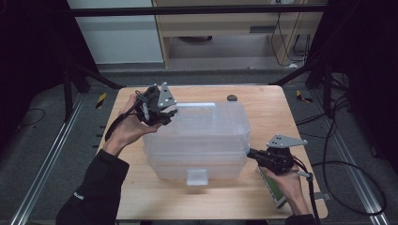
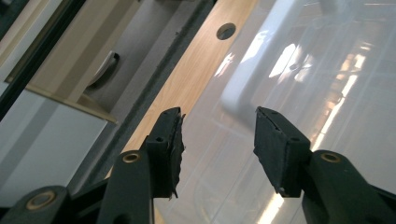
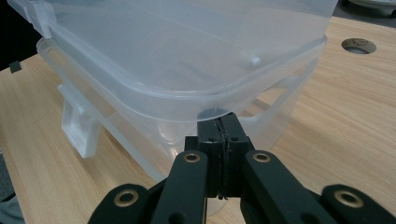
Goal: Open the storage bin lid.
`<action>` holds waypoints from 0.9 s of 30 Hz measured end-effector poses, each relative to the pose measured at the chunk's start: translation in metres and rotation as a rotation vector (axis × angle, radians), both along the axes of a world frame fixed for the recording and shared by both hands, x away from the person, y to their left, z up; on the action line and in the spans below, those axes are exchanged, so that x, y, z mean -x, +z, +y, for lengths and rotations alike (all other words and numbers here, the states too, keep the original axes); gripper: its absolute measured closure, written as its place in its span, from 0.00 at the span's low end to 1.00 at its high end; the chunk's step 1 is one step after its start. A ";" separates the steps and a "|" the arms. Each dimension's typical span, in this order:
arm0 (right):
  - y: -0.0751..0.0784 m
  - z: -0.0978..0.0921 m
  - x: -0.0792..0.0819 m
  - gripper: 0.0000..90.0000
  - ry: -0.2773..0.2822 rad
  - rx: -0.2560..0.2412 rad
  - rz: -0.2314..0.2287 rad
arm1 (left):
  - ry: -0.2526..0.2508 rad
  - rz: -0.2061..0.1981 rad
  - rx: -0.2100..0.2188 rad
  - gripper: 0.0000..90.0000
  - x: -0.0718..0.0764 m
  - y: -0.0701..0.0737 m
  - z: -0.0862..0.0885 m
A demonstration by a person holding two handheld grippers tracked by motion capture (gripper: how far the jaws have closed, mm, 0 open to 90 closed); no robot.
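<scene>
Here, a clear plastic storage box (image 1: 197,140) sits mid-tabletop (image 1: 263,101), translucent, with a lid (image 3: 187,51) on top and a latch tab (image 1: 197,177) on its near side. My right gripper (image 3: 219,122) has its jaws pressed together on the lid's rim at the box's right near corner. My left gripper (image 2: 218,135) hovers over the far left corner, jaws wide apart, gripping nothing; whether they touch the lid, I cannot tell.
</scene>
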State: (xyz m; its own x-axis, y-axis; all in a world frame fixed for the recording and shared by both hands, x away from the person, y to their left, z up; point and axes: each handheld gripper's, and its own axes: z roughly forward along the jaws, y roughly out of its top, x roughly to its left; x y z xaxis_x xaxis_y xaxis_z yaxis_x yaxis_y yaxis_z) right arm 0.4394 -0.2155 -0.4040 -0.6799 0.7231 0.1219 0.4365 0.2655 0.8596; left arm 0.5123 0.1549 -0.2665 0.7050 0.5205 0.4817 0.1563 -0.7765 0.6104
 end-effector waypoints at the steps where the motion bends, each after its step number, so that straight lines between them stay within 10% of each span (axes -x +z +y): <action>1: 0.000 0.000 0.000 1.00 0.000 0.000 0.002 | 0.013 0.000 0.015 0.59 0.001 0.000 0.005; 27: -0.001 0.000 0.000 0.99 0.001 0.007 0.005 | 0.340 -0.049 0.408 0.89 0.030 -0.033 0.108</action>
State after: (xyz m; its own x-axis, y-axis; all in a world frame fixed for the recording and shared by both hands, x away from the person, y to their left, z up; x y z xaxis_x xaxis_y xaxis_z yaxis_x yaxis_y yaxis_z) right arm 0.4398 -0.2151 -0.4050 -0.6800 0.7233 0.1198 0.4404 0.2723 0.8555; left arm 0.4818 0.2633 -0.2993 0.4457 0.8676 0.2206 0.3214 -0.3851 0.8651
